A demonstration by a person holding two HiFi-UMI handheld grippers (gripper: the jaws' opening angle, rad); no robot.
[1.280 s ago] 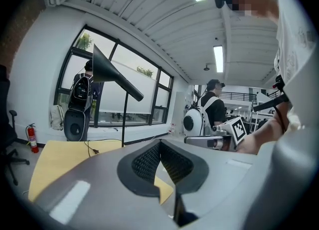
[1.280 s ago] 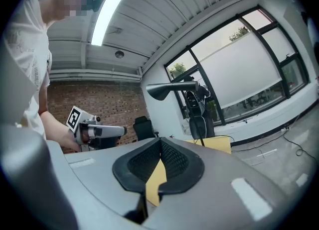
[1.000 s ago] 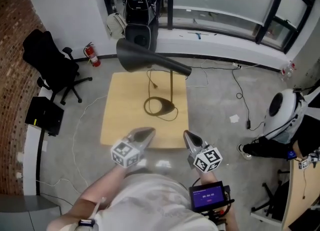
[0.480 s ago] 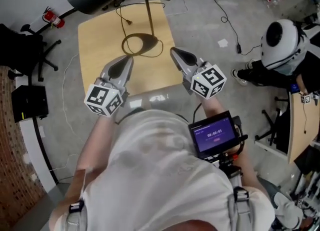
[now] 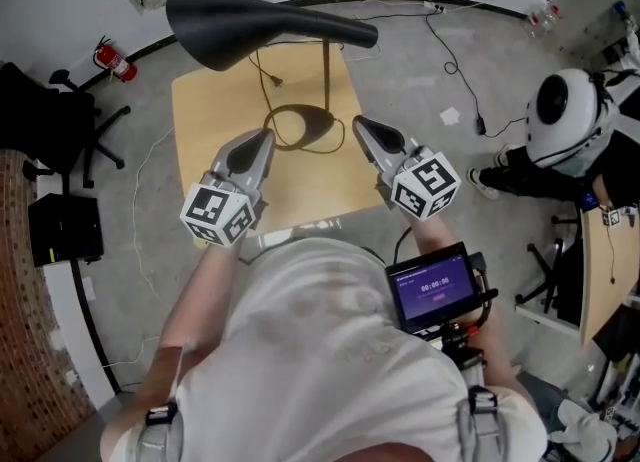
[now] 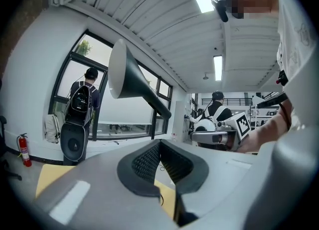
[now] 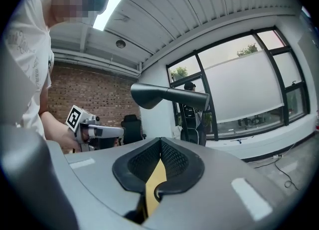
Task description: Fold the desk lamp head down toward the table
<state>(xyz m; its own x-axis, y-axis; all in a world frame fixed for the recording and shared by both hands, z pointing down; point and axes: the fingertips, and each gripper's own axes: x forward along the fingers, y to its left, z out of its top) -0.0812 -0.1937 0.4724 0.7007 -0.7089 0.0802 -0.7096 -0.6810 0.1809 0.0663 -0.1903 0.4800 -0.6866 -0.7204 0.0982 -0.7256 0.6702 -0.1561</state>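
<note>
The black desk lamp stands on a small wooden table point(image 5: 205, 115). Its cone-shaped head point(image 5: 235, 28) is raised and roughly level, pointing left, on a thin upright pole point(image 5: 326, 75) above a ring base point(image 5: 305, 128). My left gripper point(image 5: 262, 136) is shut and empty over the table's near part, just left of the base. Right of the base, my right gripper point(image 5: 359, 123) is also shut and empty. Both sit below the head and touch nothing. The left gripper view has the head point(image 6: 127, 77) up high, above the shut left gripper point(image 6: 159, 144). The right gripper view shows the head point(image 7: 152, 94) above the shut right gripper point(image 7: 160, 142).
A black office chair point(image 5: 55, 110) and a red fire extinguisher point(image 5: 112, 60) stand left of the table. A black box point(image 5: 65, 228) lies on the floor. Cables point(image 5: 460, 60) trail right, near a white helmet-like object point(image 5: 562, 105). A person with a backpack point(image 6: 82, 102) stands by the window.
Both grippers have moved forward and slightly up, from before the table's near edge to either side of the lamp base. Both stayed shut. The lamp has not moved.
</note>
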